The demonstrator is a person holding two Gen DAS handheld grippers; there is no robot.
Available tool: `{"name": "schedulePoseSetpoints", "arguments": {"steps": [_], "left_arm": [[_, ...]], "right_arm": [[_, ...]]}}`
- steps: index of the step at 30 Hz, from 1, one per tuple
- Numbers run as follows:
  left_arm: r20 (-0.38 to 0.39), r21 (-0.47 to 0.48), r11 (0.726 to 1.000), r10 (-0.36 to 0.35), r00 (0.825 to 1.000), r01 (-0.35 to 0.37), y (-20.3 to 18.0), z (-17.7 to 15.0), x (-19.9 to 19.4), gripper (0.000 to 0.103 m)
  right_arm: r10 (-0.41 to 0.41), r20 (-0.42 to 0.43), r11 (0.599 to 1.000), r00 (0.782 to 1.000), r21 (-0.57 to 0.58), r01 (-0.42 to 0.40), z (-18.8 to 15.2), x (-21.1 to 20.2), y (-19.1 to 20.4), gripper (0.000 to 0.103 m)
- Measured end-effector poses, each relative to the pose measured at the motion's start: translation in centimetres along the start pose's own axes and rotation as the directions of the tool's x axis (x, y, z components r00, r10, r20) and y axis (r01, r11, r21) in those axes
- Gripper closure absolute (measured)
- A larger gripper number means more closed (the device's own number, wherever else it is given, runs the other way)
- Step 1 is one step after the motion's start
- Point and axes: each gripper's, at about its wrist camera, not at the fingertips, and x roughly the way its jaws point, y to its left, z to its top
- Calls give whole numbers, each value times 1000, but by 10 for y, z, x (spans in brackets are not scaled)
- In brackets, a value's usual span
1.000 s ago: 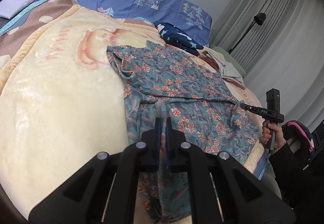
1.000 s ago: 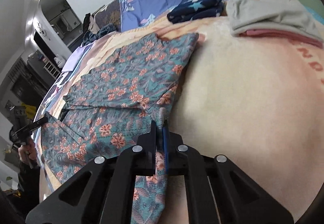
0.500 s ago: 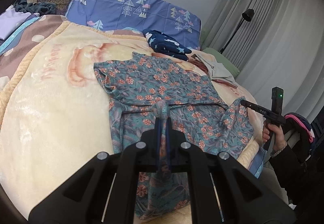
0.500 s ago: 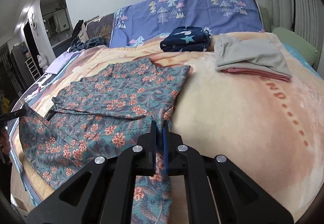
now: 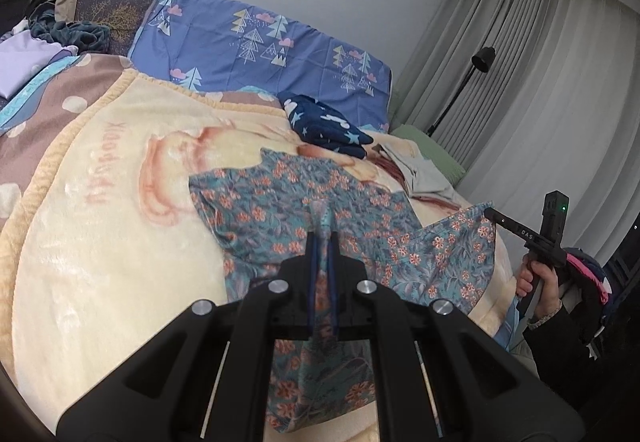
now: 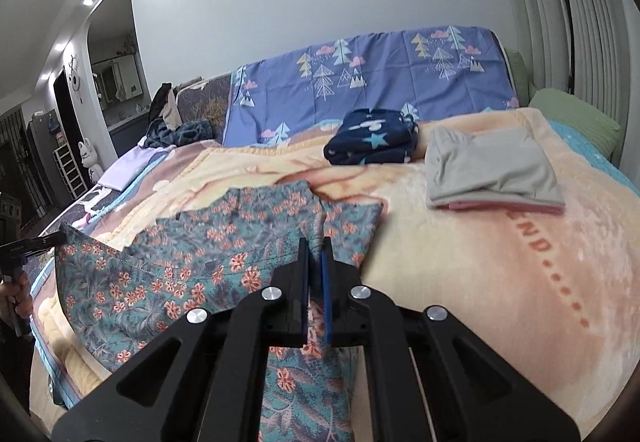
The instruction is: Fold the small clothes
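A teal floral garment (image 5: 280,198) lies on the cream blanket (image 5: 100,242), its near edge lifted off the bed. My left gripper (image 5: 323,236) is shut on one corner of that near edge. My right gripper (image 6: 315,246) is shut on the other corner of the garment (image 6: 240,242). The cloth hangs taut between the two grippers and droops below each. In the left wrist view the right gripper (image 5: 490,212) shows at the far right with a hand under it. In the right wrist view the left gripper (image 6: 56,239) shows at the far left.
A folded navy star-print garment (image 6: 372,142) and a folded grey and pink stack (image 6: 492,170) lie on the blanket (image 6: 480,262) toward the purple tree-print headboard cover (image 6: 380,78). More clothes are piled at the far left corner (image 5: 60,30). Curtains (image 5: 540,102) hang to the right.
Both grippers have risen and moved toward the headboard, carrying the garment's near edge up off the bed. Both stay shut on the cloth.
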Motion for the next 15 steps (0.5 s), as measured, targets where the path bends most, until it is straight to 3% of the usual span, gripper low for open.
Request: {"name": "schedulePoseSetpoints", "arguments": {"steps": [8,15], "left_arm": [[41,-35,999,-16,999,17,19,53,20,99],[46,-88,996,-3,999,7,54,97,64,99]], "right_arm": [[-11,4,999,1000,31,10,43,36,-12,98],[10,-23,997,1000,81,-8,73,87,-32,98]]}}
